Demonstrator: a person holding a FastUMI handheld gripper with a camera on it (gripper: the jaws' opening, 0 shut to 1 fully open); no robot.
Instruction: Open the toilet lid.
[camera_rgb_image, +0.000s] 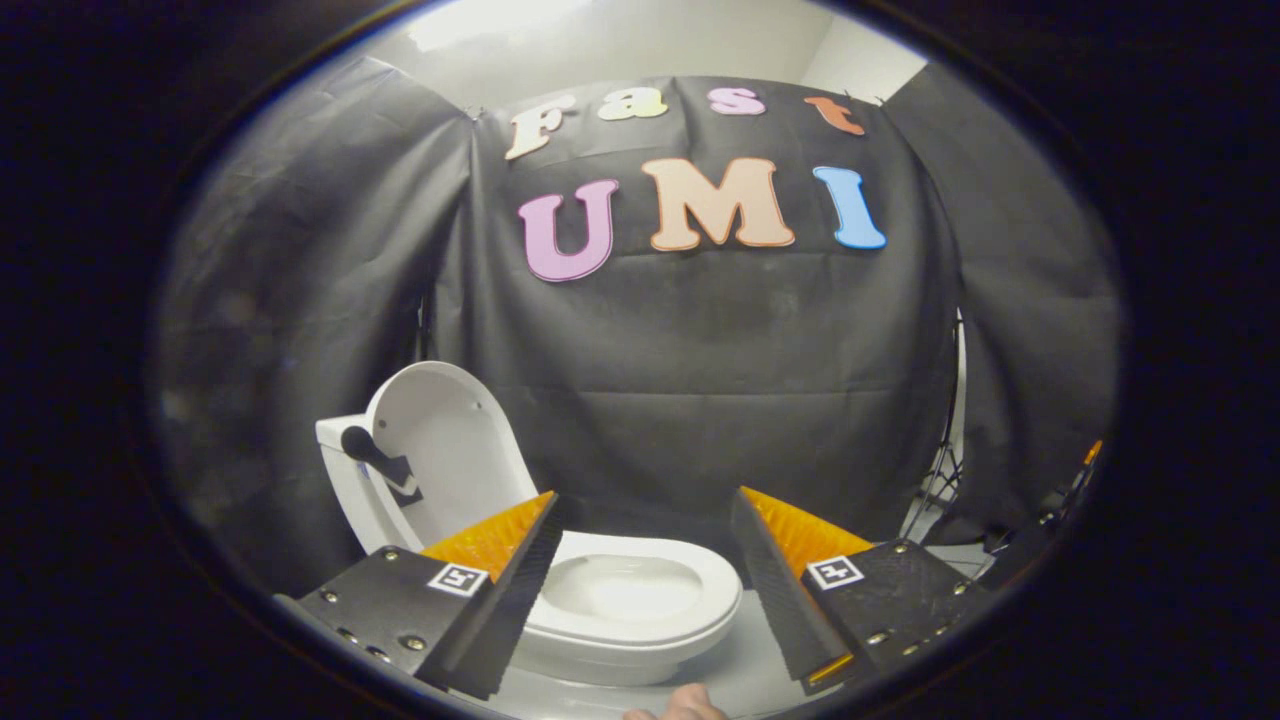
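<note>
- The black cloth wall (700, 400) hangs well beyond the fingers and closes off the back of the booth, with a pale wall above it.
- The toilet (640, 625) is white and stands on a pale floor (745, 670) just ahead of the fingers; its bowl opening shows through the gap between them, and the left finger covers part of its near rim.
- The toilet lid (455, 450) is already up, standing nearly upright at the back of the toilet, beyond and above the left finger, its pale inner face turned toward the camera.
- The seat ring (710, 590) lies flat on the bowl, ahead of the gap between the fingers.
- The gripper (645, 560) has its jaws released, spread wide with the bowl visible between them; neither finger touches the toilet or holds anything.
- A dark handle-like piece (375, 460) sits on the left side of the raised lid, beyond the left finger; what exactly it is I cannot tell.
- Some dark gear with an orange bit (1065, 500) sits off beyond the right finger, too blurred to name.
- Part of a hand (685, 705) peeks in below the gap, nearer than the fingers.
</note>
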